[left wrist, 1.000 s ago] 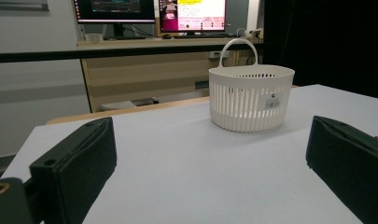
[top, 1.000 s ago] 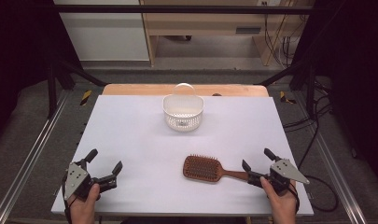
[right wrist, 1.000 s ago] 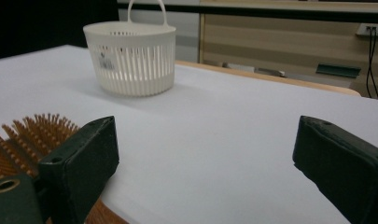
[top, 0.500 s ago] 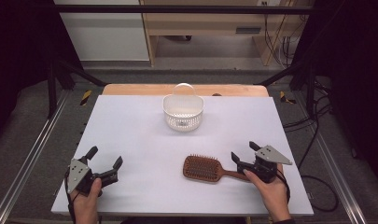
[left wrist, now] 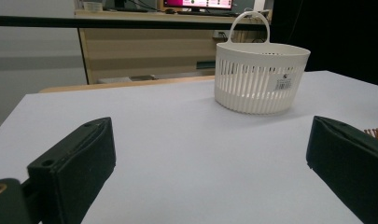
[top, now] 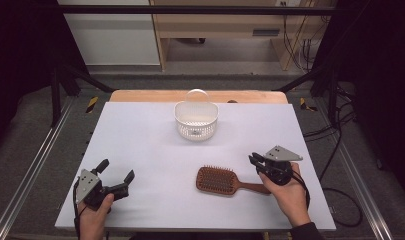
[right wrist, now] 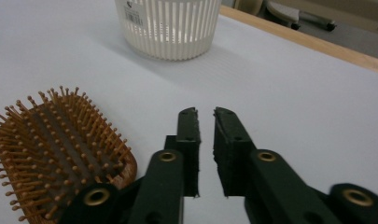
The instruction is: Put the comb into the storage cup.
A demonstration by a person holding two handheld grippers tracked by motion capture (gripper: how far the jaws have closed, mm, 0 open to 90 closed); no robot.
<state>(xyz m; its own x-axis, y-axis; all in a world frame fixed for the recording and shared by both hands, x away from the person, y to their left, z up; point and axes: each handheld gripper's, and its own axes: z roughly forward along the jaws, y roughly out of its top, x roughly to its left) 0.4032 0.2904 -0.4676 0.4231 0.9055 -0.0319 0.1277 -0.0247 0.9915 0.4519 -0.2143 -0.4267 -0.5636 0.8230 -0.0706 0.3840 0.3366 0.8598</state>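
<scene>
Right tool [top: 255,160] hovers nearly clenched over the brush handle, grasping nothing; left tool [top: 115,176] rests released, near-left. Hairbrush [top: 220,180] lies near-right on the table [top: 140,145], apparently bound for the empty far basket [top: 196,120].

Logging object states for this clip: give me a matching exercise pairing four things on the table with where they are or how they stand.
Column 1:
1. white slotted basket
2. wooden hairbrush
3. left gripper
4. right gripper

Column 2:
A. fingers spread wide, near the table's front left corner
B. lying bristles up, handle toward the right hand
C. fingers nearly closed, nothing between them
D. upright at the far middle of the table

Pairs: 1-D, 2-B, 3-A, 4-C
</scene>
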